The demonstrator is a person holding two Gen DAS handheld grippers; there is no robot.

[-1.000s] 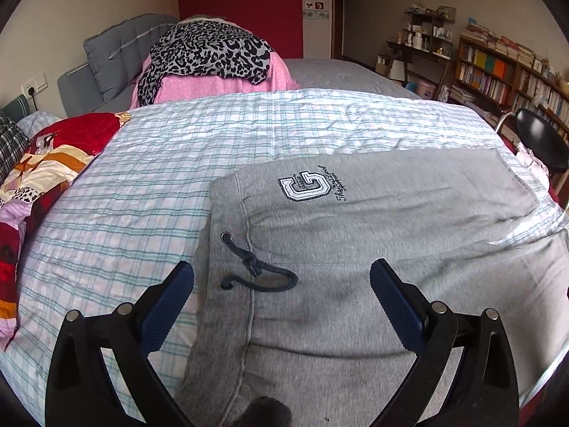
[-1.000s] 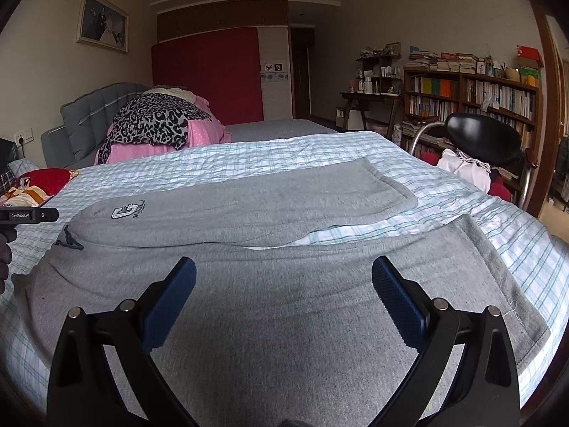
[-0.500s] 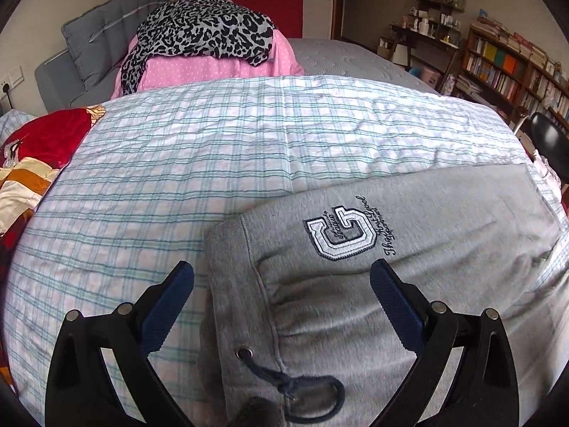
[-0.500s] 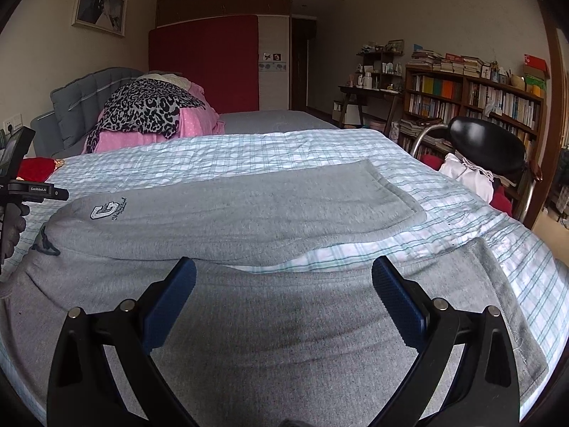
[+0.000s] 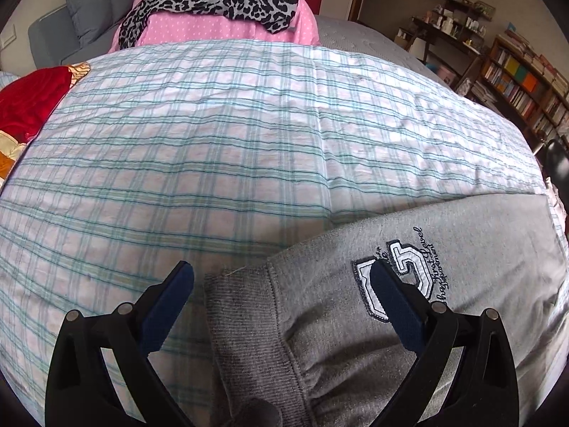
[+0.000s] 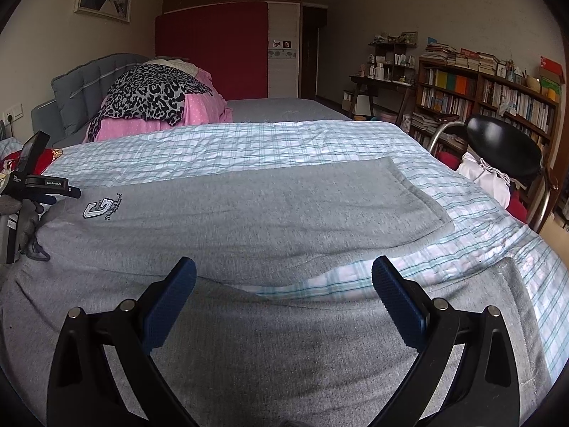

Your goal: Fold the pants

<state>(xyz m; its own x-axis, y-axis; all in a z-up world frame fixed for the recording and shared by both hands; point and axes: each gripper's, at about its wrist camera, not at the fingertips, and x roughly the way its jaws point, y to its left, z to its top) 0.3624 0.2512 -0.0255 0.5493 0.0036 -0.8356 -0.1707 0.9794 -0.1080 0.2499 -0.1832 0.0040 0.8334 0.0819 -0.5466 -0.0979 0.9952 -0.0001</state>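
Observation:
Grey sweatpants (image 6: pixel 249 220) lie spread flat on the checked bedspread (image 6: pixel 231 146), legs pointing right, with a strip of bedspread showing between them. A white letter patch (image 5: pixel 394 281) sits near the waistband (image 5: pixel 245 323). My left gripper (image 5: pixel 281 284) hovers open over the far waistband corner, nothing between its fingers. My right gripper (image 6: pixel 284 284) stands open above the near leg (image 6: pixel 284 348), holding nothing. The left gripper's body (image 6: pixel 39 185) and a gloved hand show at the left edge of the right wrist view.
A pink bundle with a leopard-print cloth (image 6: pixel 153 96) lies at the headboard end. Red and patterned bedding (image 5: pixel 28 103) sits at the left. A black chair (image 6: pixel 505 146) with white cloth stands right of the bed, before bookshelves (image 6: pixel 490 96).
The left gripper has moved forward over the waistband toward its far corner; the drawstring has dropped out of its view. The right gripper has risen slightly and stays open.

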